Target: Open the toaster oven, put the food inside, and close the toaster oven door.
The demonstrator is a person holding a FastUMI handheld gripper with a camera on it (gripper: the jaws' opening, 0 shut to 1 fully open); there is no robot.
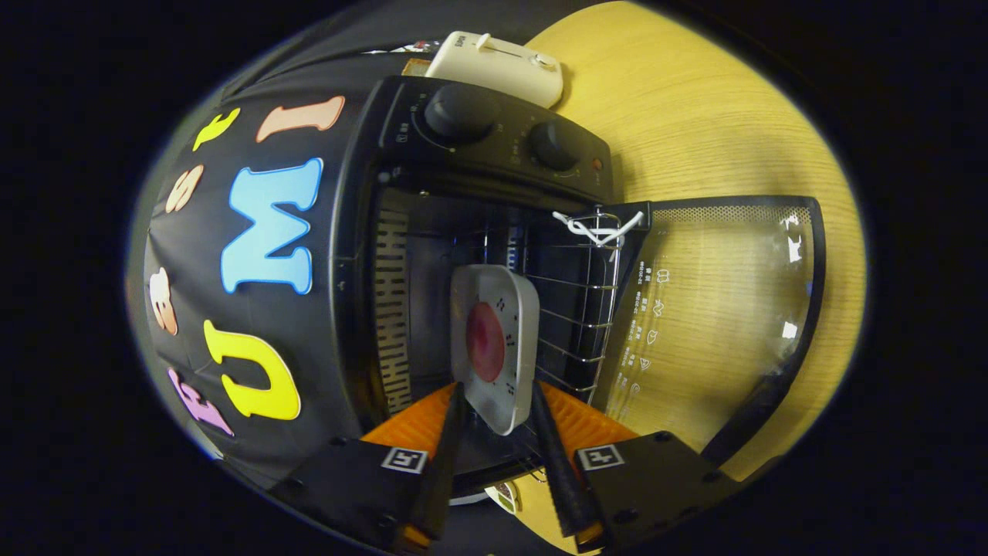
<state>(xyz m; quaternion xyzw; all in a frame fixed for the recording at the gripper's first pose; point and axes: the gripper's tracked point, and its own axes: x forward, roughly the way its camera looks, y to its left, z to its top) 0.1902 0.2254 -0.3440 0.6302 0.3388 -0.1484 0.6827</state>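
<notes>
Two gripper [495,413] fingers reach forward from the camera, closed to a narrow gap and pressing on either side of a small white plate [513,340], one finger on each rim. On the plate lies a round piece of pinkish-red food [486,341], sitting at its middle. The whole scene appears rolled on its side, so the plate reads as standing on edge between the fingers.

Just ahead of the fingertips is a black toaster oven [463,232] with its glass door [718,309] swung fully open, lying flat over the pale wooden table [695,116]. The door's glass is see-through, with a column of small white markings near its hinge edge, and the wood grain shows through it. The far part of the plate is already past the oven's mouth, over the wire rack [575,301] inside the dark chamber. A white cord or tie [598,225] is knotted on the rack's front edge.

Beside the chamber, the oven's control panel carries two round black knobs [505,127]. Beyond the oven, on the table, stands a cream-white pop-up toaster [498,68]. Black cloth forms the booth wall [231,371] behind the oven.
</notes>
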